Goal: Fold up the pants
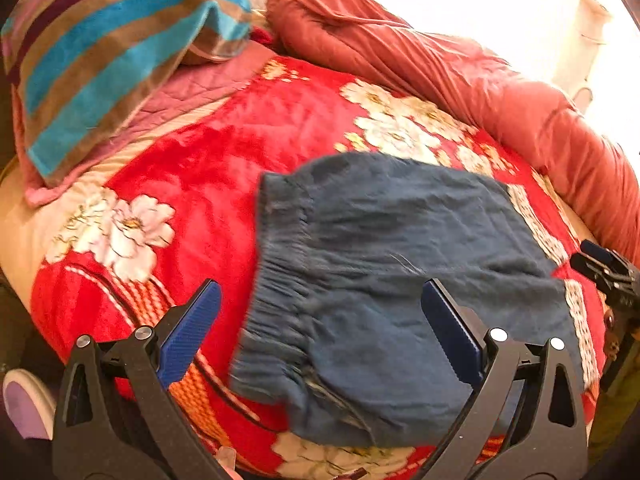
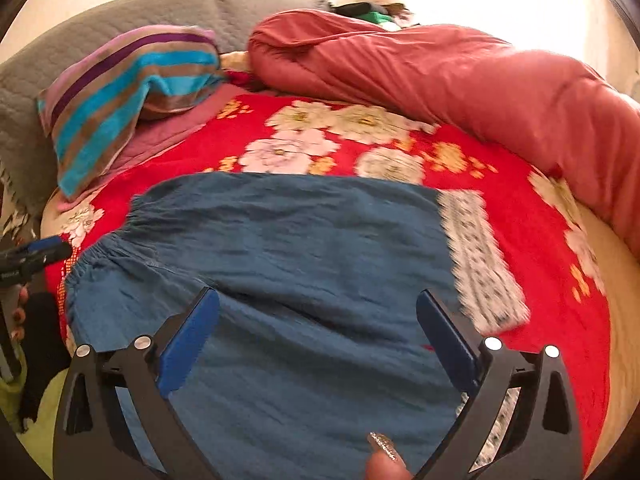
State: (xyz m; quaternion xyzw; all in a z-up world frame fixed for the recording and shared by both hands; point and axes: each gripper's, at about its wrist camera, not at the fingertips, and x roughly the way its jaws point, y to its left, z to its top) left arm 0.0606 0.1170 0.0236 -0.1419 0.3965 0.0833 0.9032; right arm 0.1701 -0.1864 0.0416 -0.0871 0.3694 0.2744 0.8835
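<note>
Blue pants [image 1: 380, 240] lie folded on a red flowered blanket [image 1: 208, 168], elastic waistband to the left and white patterned cuffs [image 1: 536, 220] to the right. My left gripper [image 1: 320, 286] hovers over the waistband side, open, with nothing between its blue pads. In the right wrist view the pants [image 2: 300, 248] fill the middle and the cuffs [image 2: 480, 256] lie on the right. My right gripper [image 2: 318, 294] stands wide open above the cloth, holding nothing. Each gripper shows at the edge of the other's view: the right one [image 1: 608, 272] and the left one [image 2: 36, 254].
A striped towel [image 2: 120, 92] lies over a pink quilt at the back left. A rolled red-orange duvet [image 2: 440, 76] runs along the back and right side. A grey headboard [image 2: 100, 28] stands behind. A glittery fingernail [image 2: 384, 450] shows below; a purple shoe [image 1: 24, 404] is on the floor.
</note>
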